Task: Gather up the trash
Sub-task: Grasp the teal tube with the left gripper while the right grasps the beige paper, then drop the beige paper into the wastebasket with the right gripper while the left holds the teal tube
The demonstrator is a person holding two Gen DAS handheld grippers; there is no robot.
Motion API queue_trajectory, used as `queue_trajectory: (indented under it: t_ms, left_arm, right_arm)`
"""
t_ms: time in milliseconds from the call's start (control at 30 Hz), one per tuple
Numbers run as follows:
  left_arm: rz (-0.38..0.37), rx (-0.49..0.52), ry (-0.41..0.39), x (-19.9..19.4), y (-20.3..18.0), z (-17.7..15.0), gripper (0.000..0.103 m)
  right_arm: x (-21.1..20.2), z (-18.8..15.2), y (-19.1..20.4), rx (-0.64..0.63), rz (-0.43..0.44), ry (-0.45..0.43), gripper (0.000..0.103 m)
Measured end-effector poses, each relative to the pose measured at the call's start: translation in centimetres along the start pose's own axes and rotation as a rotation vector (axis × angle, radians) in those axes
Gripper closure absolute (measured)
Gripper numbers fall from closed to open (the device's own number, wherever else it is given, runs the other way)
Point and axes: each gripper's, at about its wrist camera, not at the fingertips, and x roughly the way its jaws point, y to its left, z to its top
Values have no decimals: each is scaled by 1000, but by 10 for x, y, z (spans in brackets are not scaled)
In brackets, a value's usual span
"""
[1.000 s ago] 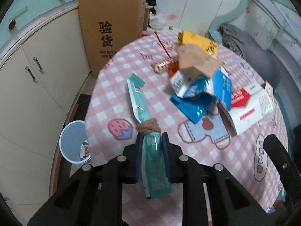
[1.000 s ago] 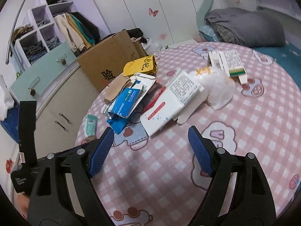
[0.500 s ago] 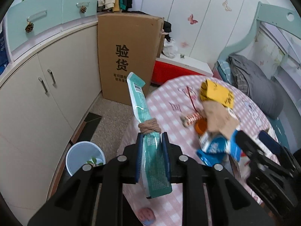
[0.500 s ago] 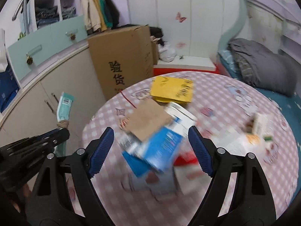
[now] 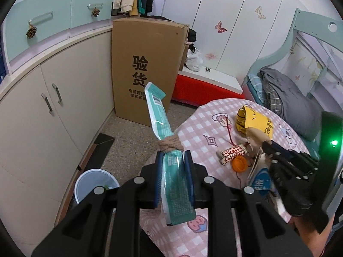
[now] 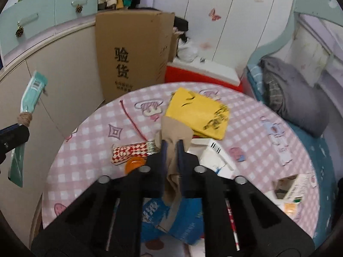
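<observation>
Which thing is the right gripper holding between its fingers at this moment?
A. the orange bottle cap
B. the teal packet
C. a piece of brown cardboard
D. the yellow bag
C: in the right wrist view the right gripper is shut on the piece of brown cardboard, while the yellow bag and orange cap lie on the table and the teal packet is in the left gripper.

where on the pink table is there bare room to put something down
Bare cloth lies on the table's left edge, between the red string and red-checked wrapper, and at right beyond the white box. Crowded: the middle, from yellow bag to blue packet.
</observation>
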Motion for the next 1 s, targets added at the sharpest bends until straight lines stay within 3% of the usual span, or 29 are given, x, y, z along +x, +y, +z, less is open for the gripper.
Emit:
queue_trajectory:
  t_ms: [167, 300, 433, 600, 800, 900, 1000]
  left_arm:
    - [-29, -5, -23, -15, 3, 0, 84]
    - [-56, -21, -47, -32, 12, 1, 84]
    - [-52, -45, -66, -47, 34, -2, 84]
    - [4, -75, -59, -52, 74, -14, 84]
    - [102, -160, 8, -34, 152, -35, 84]
    - [162, -215, 38, -24, 196, -46, 84]
    - [219, -253, 57, -16, 228, -50, 84]
  right_arm:
    - [-45, 7, -9, 71, 53, -95, 94]
    - [-85, 15, 16, 41, 134, -166, 94]
    - [-97, 14, 54, 20, 258, -153, 94]
    - [-82, 1, 126, -54, 382, -81, 94]
    - [-38, -24, 220, -131, 513, 50, 94]
    - [-10, -35, 261, -135, 558, 109, 94]
    - [11, -39, 295, -142, 560, 102, 93]
